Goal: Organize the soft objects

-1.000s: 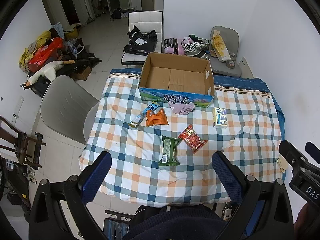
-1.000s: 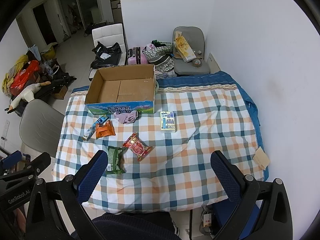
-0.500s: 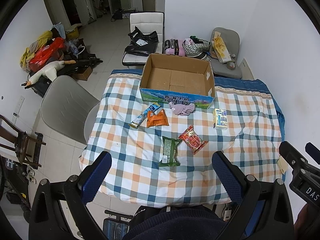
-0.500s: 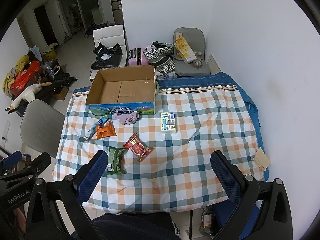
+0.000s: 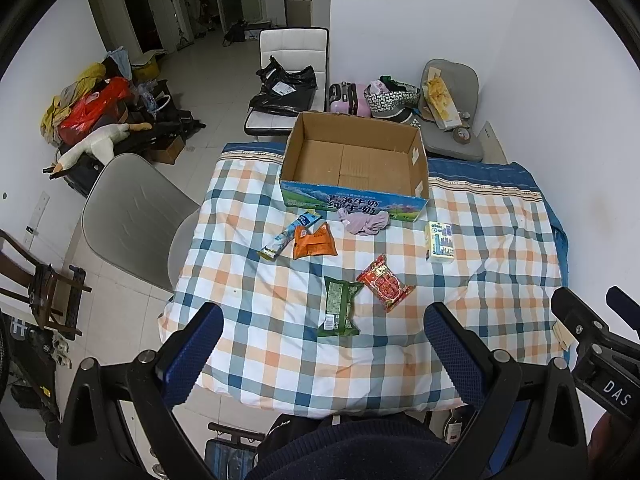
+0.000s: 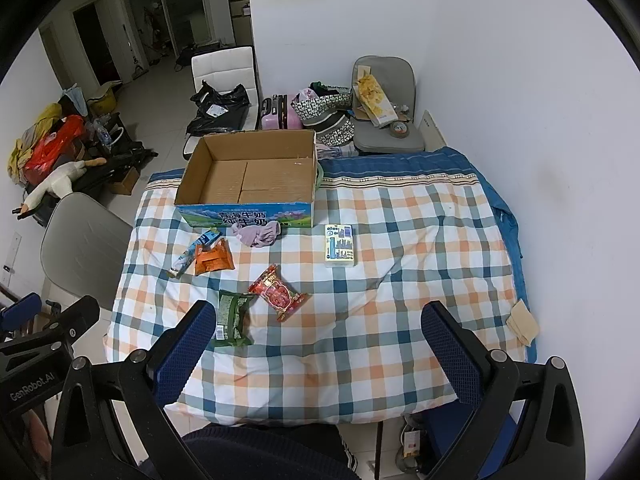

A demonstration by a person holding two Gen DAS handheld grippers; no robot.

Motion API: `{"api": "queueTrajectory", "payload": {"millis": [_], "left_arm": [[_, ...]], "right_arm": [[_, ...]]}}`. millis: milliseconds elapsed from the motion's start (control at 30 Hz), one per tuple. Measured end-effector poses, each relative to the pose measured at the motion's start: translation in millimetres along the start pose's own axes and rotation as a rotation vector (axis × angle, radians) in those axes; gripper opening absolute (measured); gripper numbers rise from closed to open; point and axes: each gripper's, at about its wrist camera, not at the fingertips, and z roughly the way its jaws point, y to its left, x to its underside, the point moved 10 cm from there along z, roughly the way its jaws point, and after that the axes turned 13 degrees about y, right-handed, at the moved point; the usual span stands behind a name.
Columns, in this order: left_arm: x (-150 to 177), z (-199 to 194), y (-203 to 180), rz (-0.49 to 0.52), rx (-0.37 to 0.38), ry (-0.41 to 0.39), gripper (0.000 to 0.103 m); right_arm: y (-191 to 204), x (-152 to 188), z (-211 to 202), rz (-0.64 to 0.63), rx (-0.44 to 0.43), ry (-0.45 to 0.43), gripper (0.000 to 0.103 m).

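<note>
Both of my hand-held grippers, left point(image 5: 320, 344) and right point(image 6: 316, 340), hang released. The near green packet point(image 5: 338, 312) looks light, crinkly and slippery; I'd pinch its middle.

Left gripper point(image 5: 322, 344) and right gripper point(image 6: 320, 344), jaws spread wide, 2 blue-padded fingers each.
</note>
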Motion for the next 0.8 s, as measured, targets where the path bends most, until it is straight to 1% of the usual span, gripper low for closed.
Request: {"api": "queueTrajectory", "payload": {"millis": [167, 300, 433, 467, 500, 533, 633, 700, 767, 800], "left_arm": [[-5.7, -4.2, -2.1, 0.004, 0.003, 0.003, 0.103], [-4.0, -3.3, -1.6, 0.002, 0.008, -0.001, 0.103], [-23.6, 2.8, -3.2, 0.009, 0.012, -0.006, 0.103], [-35.3, 10.9, -1.9, 0.003, 0.011, -0.001, 0.103], [-35.7, 18.7, 0.8, -0.002, 0.013, 0.005, 0.103], [-41.0, 33.5, 4.4, -0.014, 0.020, 0.017, 0.103], [-39.0, 87.0, 15.4, -0.028, 0.032, 0.063, 0.103], [-41.9, 122.3, 19.8, -0.027, 0.020, 0.103, 0.103], [-47.8, 159.7, 20.9, -0.024, 0.013, 0.147, 0.103], [-44.8, 175.8, 21.7, -0.022, 0.012, 0.172, 0.103]], "right_arm": [[0.5, -1.2, -0.9, -0.002, 0.001, -0.002, 0.103], [0.2, -1.1, 0.2, 0.000, 0.000, 0.000, 0.103], [0.6, 1.5, 1.7, -0.001, -0.002, -0.003, 0.103], [1.1, -0.7, 2.8, -0.003, -0.007, 0.000, 0.103], [2.8, -1.7, 7.3, -0.006, -0.001, 0.010, 0.103], [3.8, -4.4, 12.0, -0.010, 0.001, 0.020, 0.103], [9.8, -14.1, 38.7, -0.028, 0.006, 0.063, 0.103], [14.6, -20.7, 71.4, -0.052, -0.005, 0.104, 0.103], [19.8, -28.1, 111.9, -0.089, -0.012, 0.149, 0.103], [22.2, -30.1, 133.5, -0.105, -0.010, 0.172, 0.103]]}}
